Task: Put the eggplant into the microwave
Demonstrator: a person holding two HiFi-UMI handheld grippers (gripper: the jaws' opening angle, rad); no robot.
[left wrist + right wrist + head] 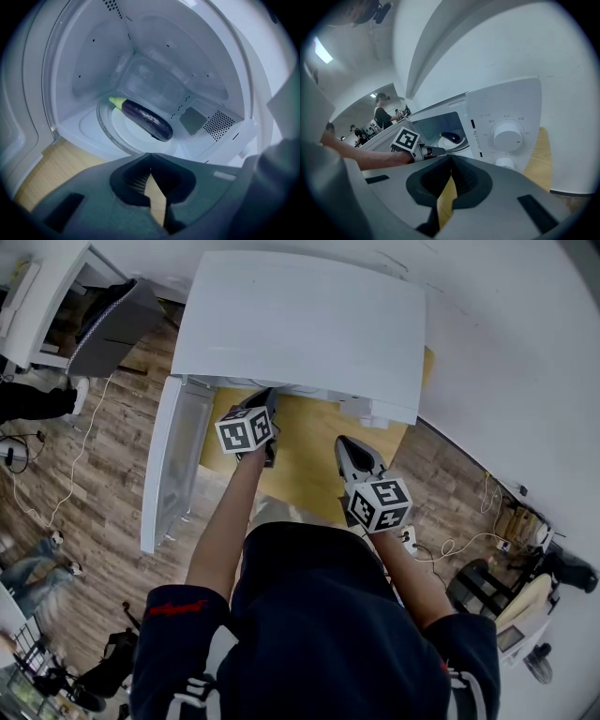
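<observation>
**A:** Biggest thing first: the white microwave (300, 324) sits on the wooden table (309, 460), and its door (173, 460) hangs wide open on your left.

**B:** And there it is inside! The eggplant (145, 121) lies on its side on the round glass plate (104, 131). In your left gripper view its green stem end is to the left and its dark purple body runs down to the right. It's well into the cavity.

**A:** Any writing to call out?

**B:** On the control panel, small grey characters arc over the large knob (507, 133), but they're too small to read. A strip beside the opening carries a warning label (475, 134) with a triangle, and its print is just as tiny. A small knob (505, 162) sits right under the big one.

**A:** Now your hands. Your left forearm reaches straight ahead, and your left gripper (150, 155) is at the mouth of the oven, tipped downward. Its jaws are pressed together with nothing between them. It's short of the eggplant and not touching it.

**B:** Your right gripper (451, 157) is held further back over the table, facing the control panel and tilted down too. Its jaws are also together and pinch nothing. From that side you can see the left one's marker cube (407, 139) just in front of the opening.
</observation>
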